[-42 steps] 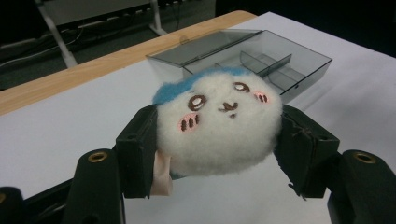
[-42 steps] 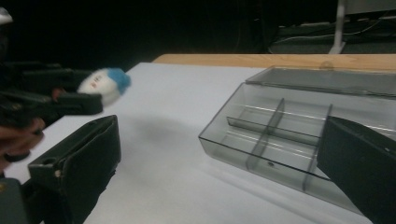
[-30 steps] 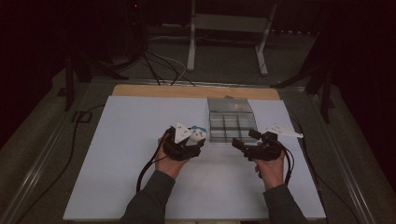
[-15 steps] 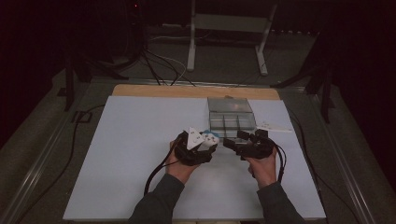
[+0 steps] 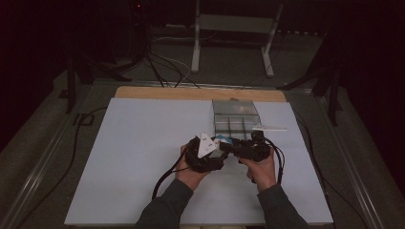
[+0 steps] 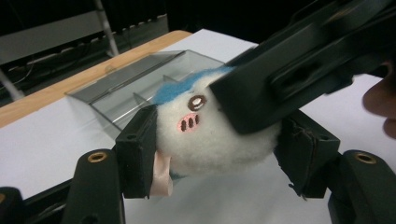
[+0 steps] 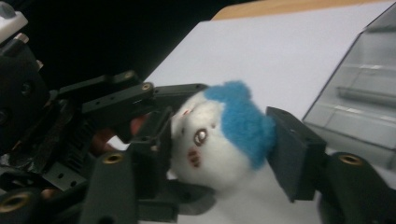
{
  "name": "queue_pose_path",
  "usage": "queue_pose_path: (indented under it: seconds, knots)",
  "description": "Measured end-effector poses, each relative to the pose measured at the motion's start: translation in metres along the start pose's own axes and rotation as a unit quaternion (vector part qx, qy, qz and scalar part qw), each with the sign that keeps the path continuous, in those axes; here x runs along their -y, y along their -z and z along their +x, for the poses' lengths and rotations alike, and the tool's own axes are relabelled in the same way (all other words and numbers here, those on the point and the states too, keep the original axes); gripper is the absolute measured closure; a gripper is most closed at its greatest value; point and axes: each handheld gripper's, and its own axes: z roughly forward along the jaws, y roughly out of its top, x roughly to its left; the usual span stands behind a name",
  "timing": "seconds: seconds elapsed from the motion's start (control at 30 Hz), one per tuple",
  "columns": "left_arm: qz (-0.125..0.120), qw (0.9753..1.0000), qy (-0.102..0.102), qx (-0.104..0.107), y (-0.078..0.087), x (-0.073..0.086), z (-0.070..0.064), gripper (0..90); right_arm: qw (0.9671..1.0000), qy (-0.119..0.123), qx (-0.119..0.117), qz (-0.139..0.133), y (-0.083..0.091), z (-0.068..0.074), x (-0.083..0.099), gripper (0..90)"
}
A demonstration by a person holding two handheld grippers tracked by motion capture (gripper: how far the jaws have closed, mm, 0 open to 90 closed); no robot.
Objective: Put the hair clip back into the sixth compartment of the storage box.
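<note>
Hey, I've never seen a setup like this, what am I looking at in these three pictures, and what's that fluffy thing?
A person at a table holds a hand-operated two-jaw gripper in each hand. One picture looks down from above; each of the other two comes from a camera riding on a gripper. The left gripper and the right gripper have both closed on one small plush toy, white with a blue top and a little face, as if passing it over. Behind it stands a clear plastic box with compartments.
</note>
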Motion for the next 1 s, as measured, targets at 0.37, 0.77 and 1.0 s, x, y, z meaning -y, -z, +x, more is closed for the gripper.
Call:
queue_pose_path:
  seconds: [0.37, 0.77, 1.0]
  knots:
    - [0.004, 0.9998, 0.008, 0.019, -0.001, 0.001, 0.003, 35.2, 0.9998, -0.008, -0.004, 0.017, 0.0, -0.001, 0.0, 61.1]
    - [0.014, 0.9991, 0.036, 0.018, 0.009, 0.0, 0.013, 16.8, 0.9999, -0.007, -0.007, 0.006, 0.004, -0.005, -0.002, 61.7]
    - [0.002, 0.9973, 0.073, 0.015, 0.026, 0.001, 0.031, 0.7, 1.0, -0.007, -0.003, 0.004, 0.008, -0.008, -0.006, 61.7]
